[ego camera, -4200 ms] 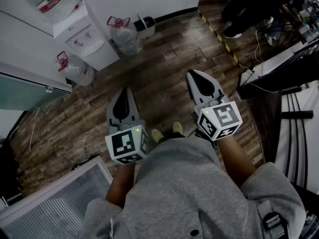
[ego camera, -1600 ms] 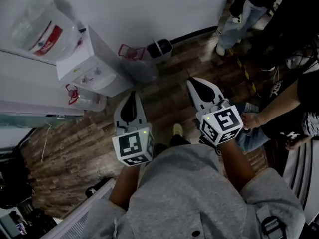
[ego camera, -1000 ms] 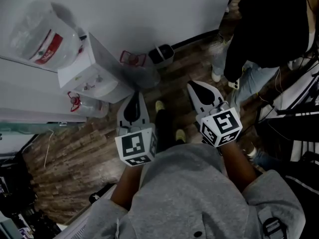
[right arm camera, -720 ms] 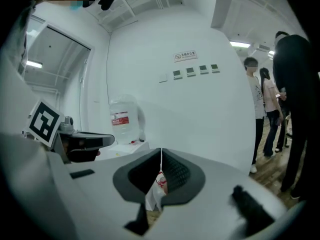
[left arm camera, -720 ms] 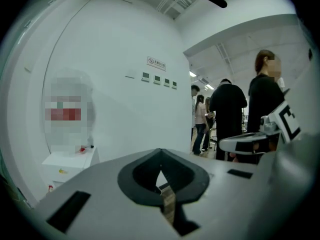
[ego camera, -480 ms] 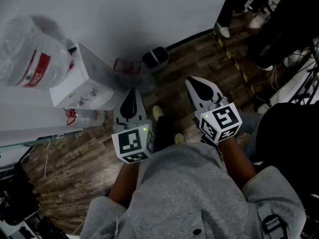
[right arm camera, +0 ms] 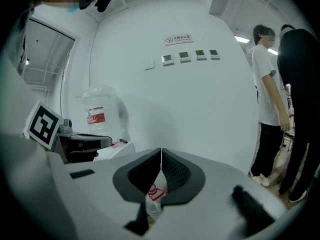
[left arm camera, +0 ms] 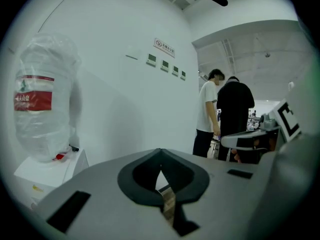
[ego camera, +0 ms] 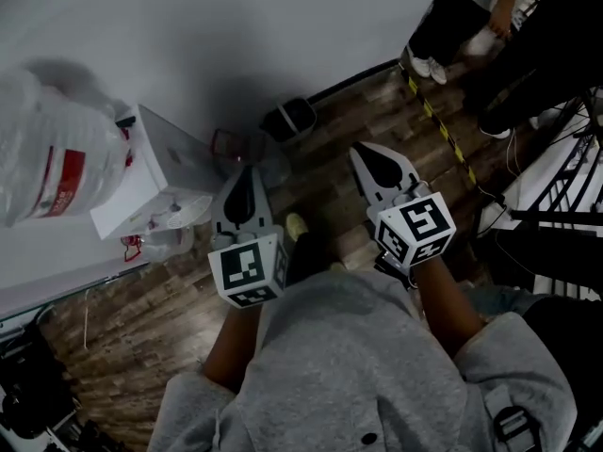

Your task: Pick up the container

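No single container is marked out. A small dark bin stands on the wooden floor against the white wall. A clear water jug with a red handle lies just beyond my left gripper and shows through the right jaws' gap. Both grippers are held side by side in front of the person's grey sweater, pointing at the wall. The left gripper is shut with nothing in it. The right gripper is shut and empty too.
A white water dispenser carrying a large bottle with a red label stands at the left, with another jug at its foot. People stand at the right near yellow-black floor tape.
The person has walked toward the wall with both grippers carried along, still shut. The dispenser and its bottle have slid leftward and loom larger; the bystanders at the right have shifted.
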